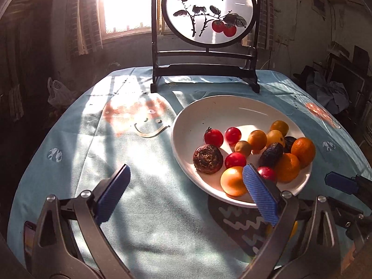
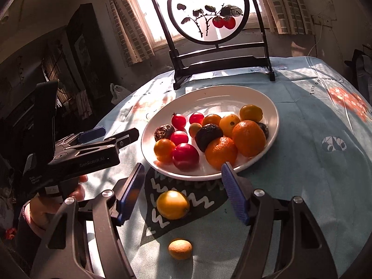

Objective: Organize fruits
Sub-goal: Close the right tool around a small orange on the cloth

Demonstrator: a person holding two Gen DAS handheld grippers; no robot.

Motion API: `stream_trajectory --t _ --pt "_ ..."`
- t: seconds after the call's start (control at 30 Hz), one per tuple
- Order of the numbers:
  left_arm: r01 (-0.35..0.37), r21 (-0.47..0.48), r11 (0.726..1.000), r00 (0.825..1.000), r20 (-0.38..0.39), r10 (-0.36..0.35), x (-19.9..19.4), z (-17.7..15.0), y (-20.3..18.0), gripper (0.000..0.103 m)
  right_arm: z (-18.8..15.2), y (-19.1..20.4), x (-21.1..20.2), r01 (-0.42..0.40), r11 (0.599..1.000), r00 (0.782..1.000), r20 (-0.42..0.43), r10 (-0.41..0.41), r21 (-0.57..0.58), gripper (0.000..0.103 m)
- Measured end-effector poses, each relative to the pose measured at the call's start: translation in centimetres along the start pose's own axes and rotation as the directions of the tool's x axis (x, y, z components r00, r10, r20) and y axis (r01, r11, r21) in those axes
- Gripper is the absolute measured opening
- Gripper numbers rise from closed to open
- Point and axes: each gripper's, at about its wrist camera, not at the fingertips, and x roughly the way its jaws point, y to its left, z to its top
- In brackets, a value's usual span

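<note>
The white plate (image 2: pixel 274 125) stands on the surface, covered with a light blue cloth (image 2: pixel 313 186), in front of a framed round screen (image 2: pixel 209 11) with painted red fruits. On the plate lie two oranges (image 2: pixel 248 137), several red cherry tomatoes (image 2: pixel 186 155), some yellow fruits and a few dark ones.

Near the plate, on the cloth, lies a yellow fruit (image 2: pixel 172 204), and nearer still a small tan fruit (image 2: pixel 180 248).

The right gripper (image 2: pixel 181 190) has its fingers apart, with the yellow fruit between them but not touched. The left gripper (image 1: pixel 186 195) has its fingers wide, holding nothing; its right finger (image 1: pixel 260 195) is over the near rim of the plate.
</note>
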Motion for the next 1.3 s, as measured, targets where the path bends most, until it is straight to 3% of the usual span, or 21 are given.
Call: stream_trajectory --t 0.37,0.57,0.73,1.1,1.3 --pt "-0.012 -0.044 0.999 1.0 -0.012 0.012 -0.4 -0.4 1.3 0.101 -3.4 2.3 0.4 0.021 0.984 0.983 -0.174 -0.052 -0.176 0.069" --pt "-0.009 -0.08 0.997 1.0 -0.019 0.008 -0.5 -0.3 2.0 0.101 -5.1 3.1 0.1 0.007 0.97 0.973 -0.22 -0.063 -0.244 0.069" --pt "-0.012 -0.083 0.997 1.0 -0.026 0.01 -0.3 -0.4 2.1 0.101 -5.5 2.8 0.7 -0.002 0.972 0.962 -0.267 -0.063 -0.236 0.054" --pt "-0.015 -0.077 0.997 1.0 -0.028 0.013 -0.2 -0.5 2.0 0.101 -5.7 2.5 1.6 0.003 0.975 0.946 -0.316 -0.075 -0.223 0.045" --pt "-0.019 -0.073 0.997 0.999 -0.028 0.017 -0.2 -0.5 2.0 0.101 -5.7 2.2 1.7 0.008 0.978 0.944 -0.322 -0.077 -0.209 0.027"
